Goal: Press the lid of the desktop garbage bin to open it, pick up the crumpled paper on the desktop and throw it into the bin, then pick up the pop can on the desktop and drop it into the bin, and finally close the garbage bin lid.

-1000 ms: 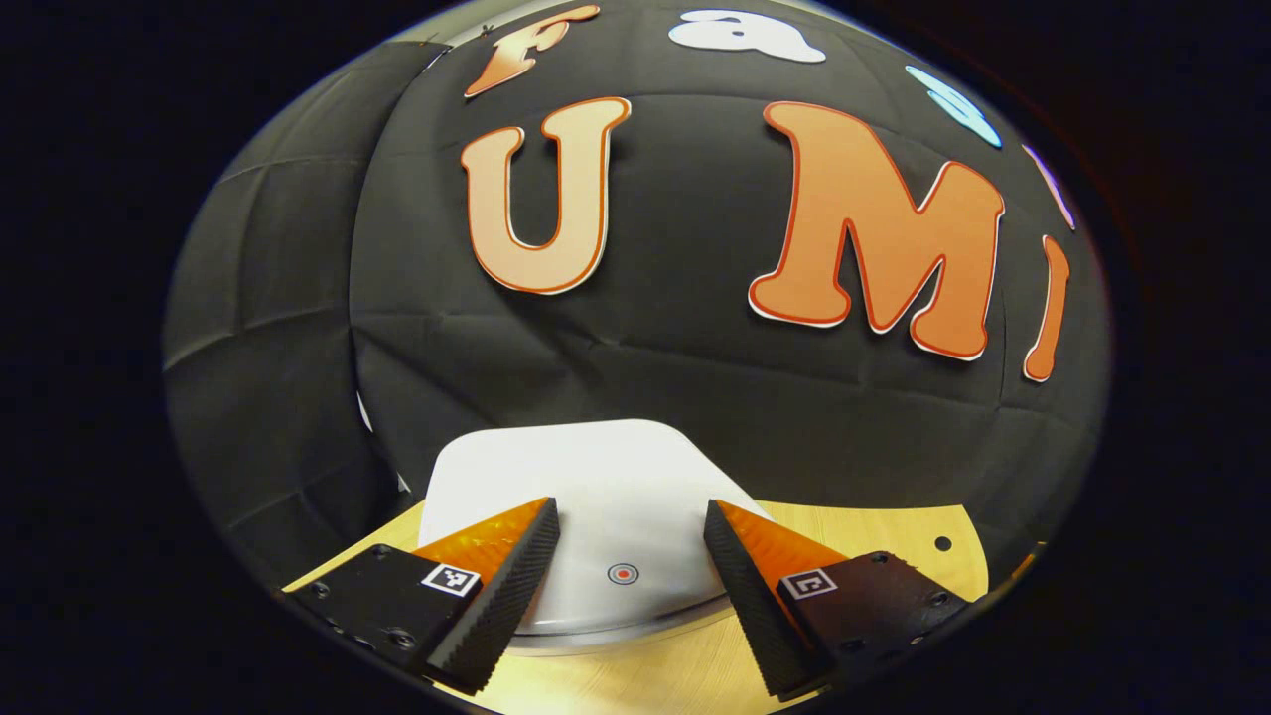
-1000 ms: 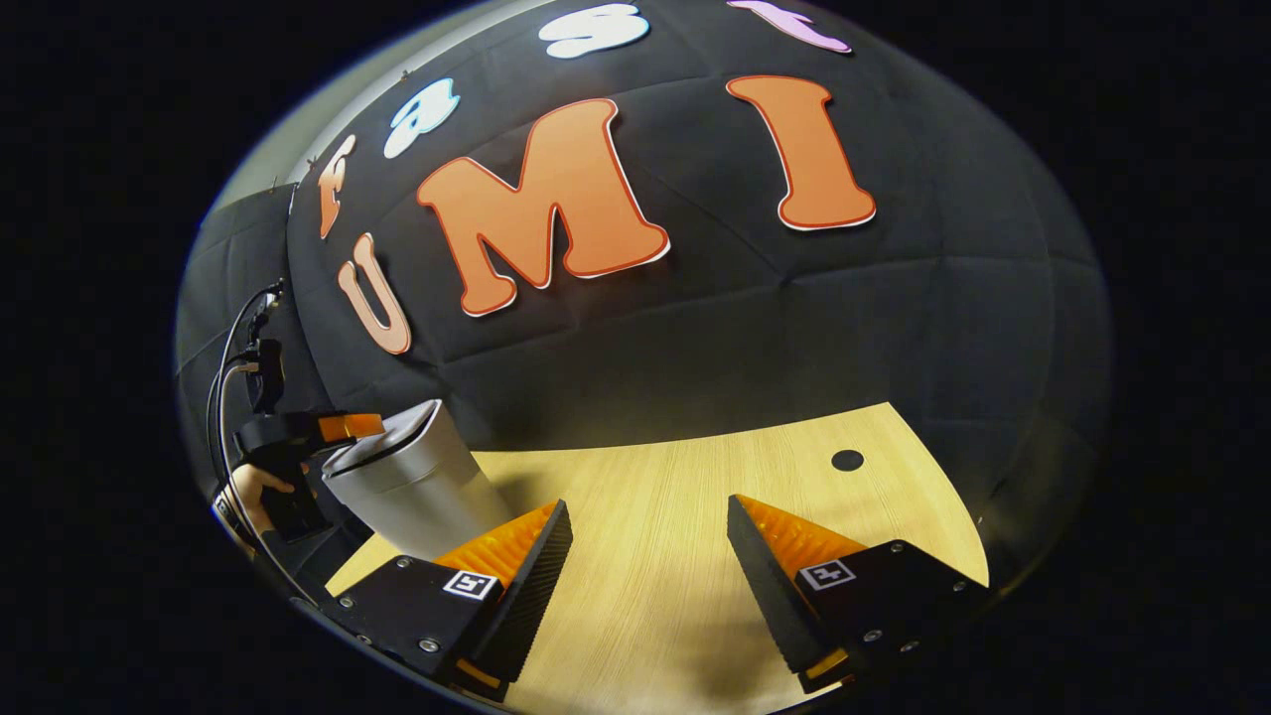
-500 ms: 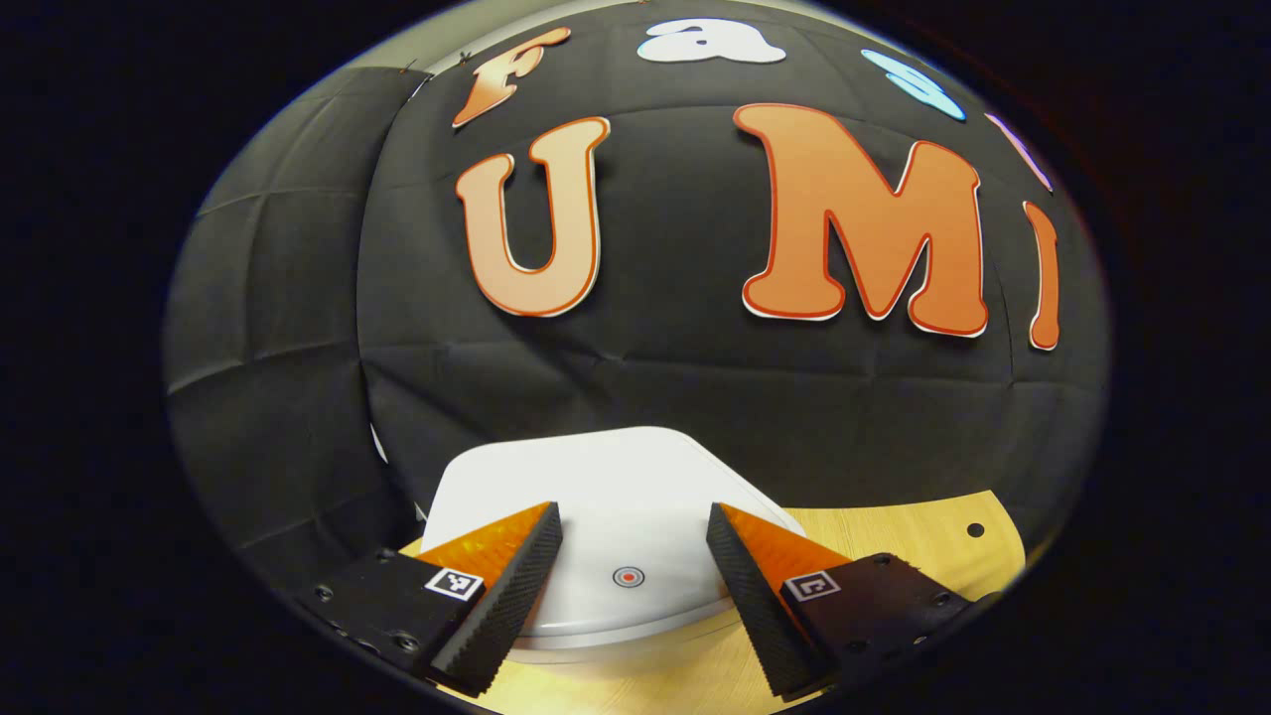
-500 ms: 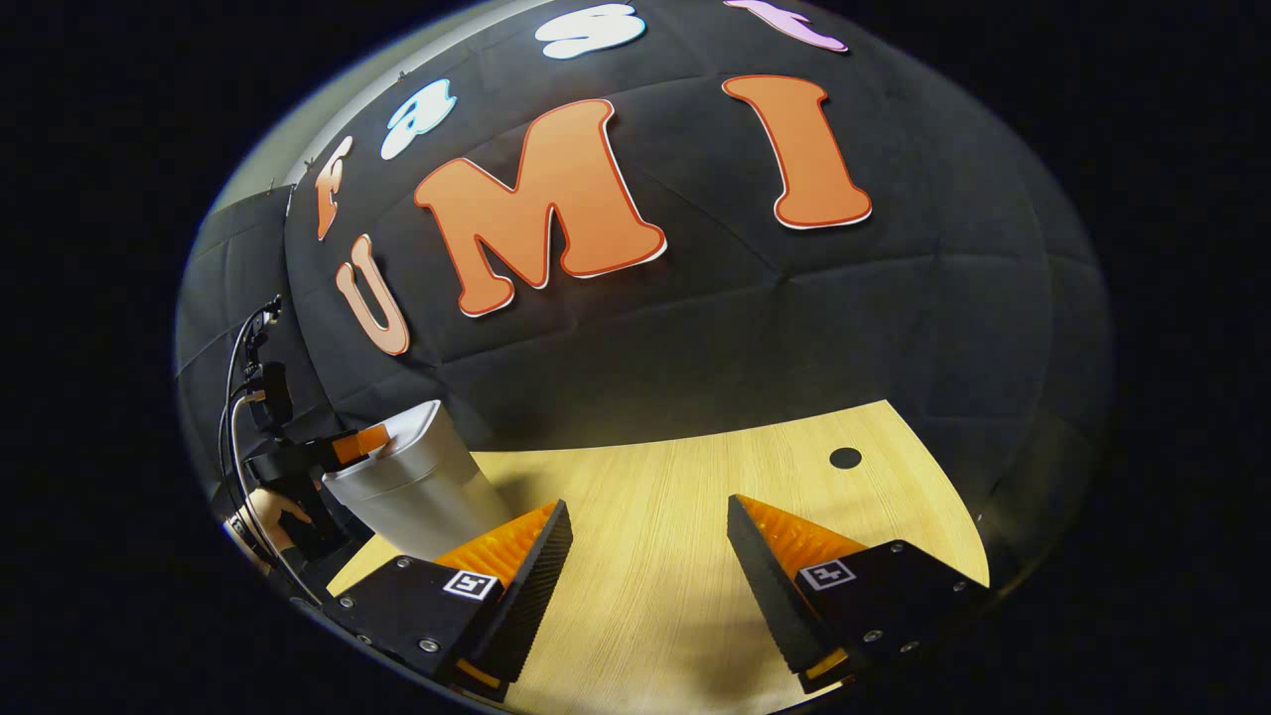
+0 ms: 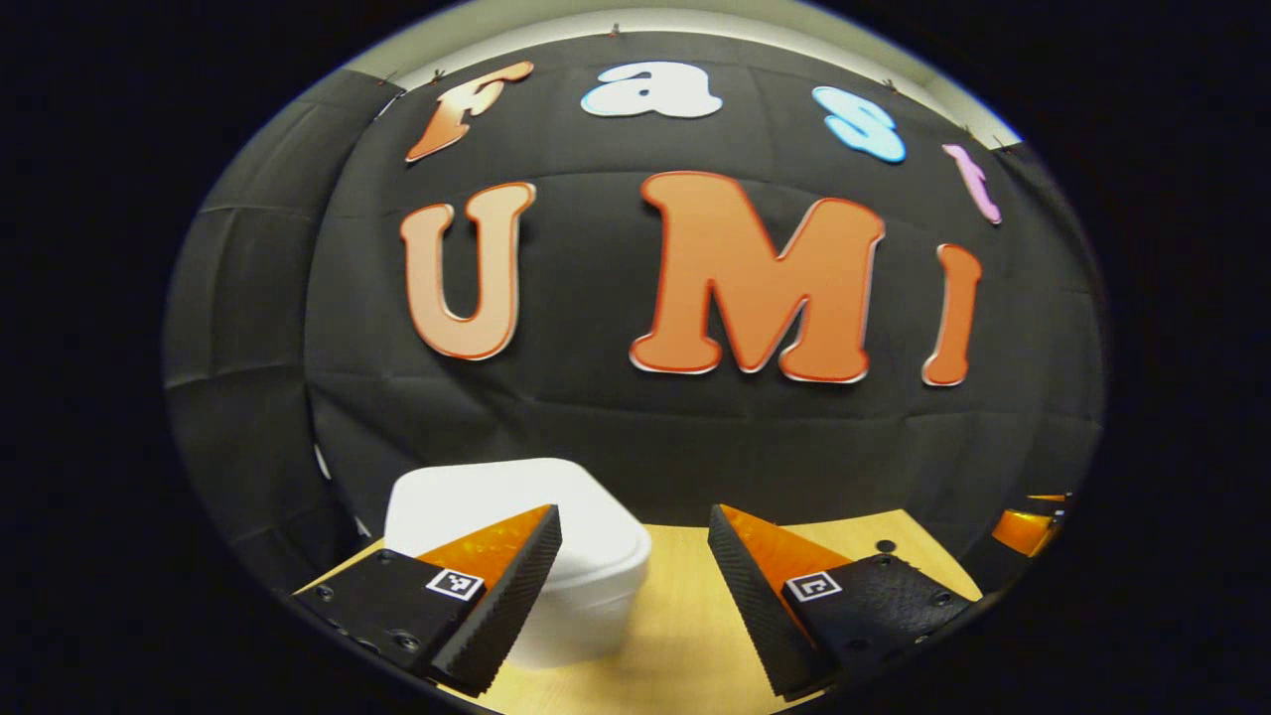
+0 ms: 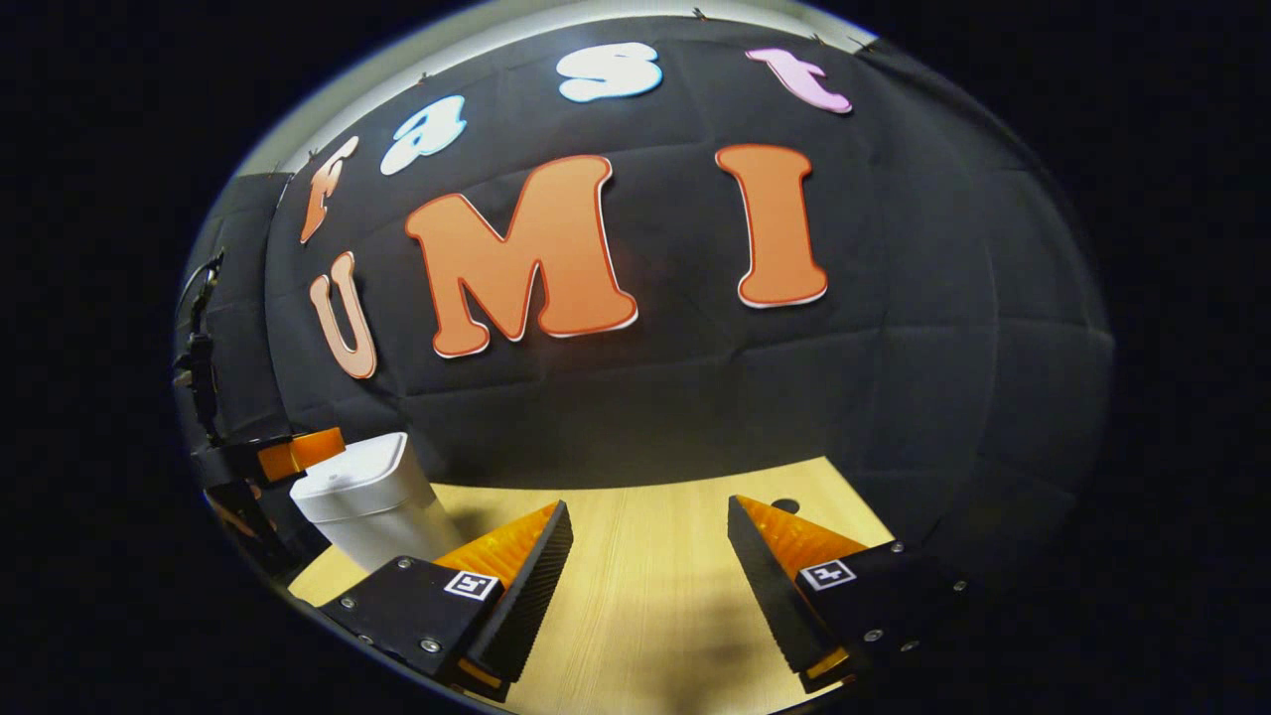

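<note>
A: Left gripper view, entry one: left gripper (image 5: 635, 576) spread wide, nothing between its fingers. White bin (image 5: 516, 556) stands on the wooden table (image 5: 685, 616), partly behind the left finger (image 5: 496, 586). Lid (image 5: 496, 506) lies flat on the bin, closed.

B: Agreed. Is the gripper touching the bin?

A: Cannot tell; the finger overlaps it in this view, and contact is hidden.

B: Right gripper view: right gripper (image 6: 650, 571) also spread, holding nothing, over bare table (image 6: 645, 556). Bin (image 6: 362, 501) sits near the table's left edge, upright, lid (image 6: 353, 467) down.

A: And the other gripper?

B: Left gripper (image 6: 288, 457) shows just beside the bin at lid height, on its far-left side. Touching or apart, cannot tell.

A: Small dark hole in the table (image 6: 784, 506) near the far edge, by the cloth wall (image 6: 894, 377).
</note>
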`<state>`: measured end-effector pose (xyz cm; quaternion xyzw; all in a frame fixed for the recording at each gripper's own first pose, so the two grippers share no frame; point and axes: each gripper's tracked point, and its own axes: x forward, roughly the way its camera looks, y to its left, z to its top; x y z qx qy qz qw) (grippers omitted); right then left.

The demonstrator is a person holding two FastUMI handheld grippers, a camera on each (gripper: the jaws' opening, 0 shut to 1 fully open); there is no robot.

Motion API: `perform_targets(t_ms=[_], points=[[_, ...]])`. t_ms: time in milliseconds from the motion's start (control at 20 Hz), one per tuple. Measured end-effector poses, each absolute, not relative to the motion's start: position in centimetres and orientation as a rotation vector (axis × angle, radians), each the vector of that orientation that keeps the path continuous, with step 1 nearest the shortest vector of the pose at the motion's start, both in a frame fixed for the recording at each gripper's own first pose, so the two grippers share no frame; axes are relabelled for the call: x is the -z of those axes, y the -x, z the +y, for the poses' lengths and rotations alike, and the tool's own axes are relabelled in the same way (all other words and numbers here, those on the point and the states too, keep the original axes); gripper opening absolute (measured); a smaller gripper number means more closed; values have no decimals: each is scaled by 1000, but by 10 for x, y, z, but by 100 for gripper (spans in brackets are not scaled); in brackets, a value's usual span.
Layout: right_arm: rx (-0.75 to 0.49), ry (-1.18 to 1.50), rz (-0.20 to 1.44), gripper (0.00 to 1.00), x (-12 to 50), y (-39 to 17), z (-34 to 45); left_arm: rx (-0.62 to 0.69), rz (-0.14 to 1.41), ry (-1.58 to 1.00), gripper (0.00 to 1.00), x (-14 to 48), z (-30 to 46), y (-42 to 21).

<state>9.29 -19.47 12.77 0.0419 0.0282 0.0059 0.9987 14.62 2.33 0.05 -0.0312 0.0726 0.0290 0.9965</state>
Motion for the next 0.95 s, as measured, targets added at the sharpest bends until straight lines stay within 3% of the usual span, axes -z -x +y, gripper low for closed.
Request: perform_targets(t_ms=[300,950], points=[[57,35,-53,94,-137,-57,-182,22,164,55,94,29,-12,-116],[18,4,-12,94,-121,-46,-158,-8,179,71,94,38,8,-87]])
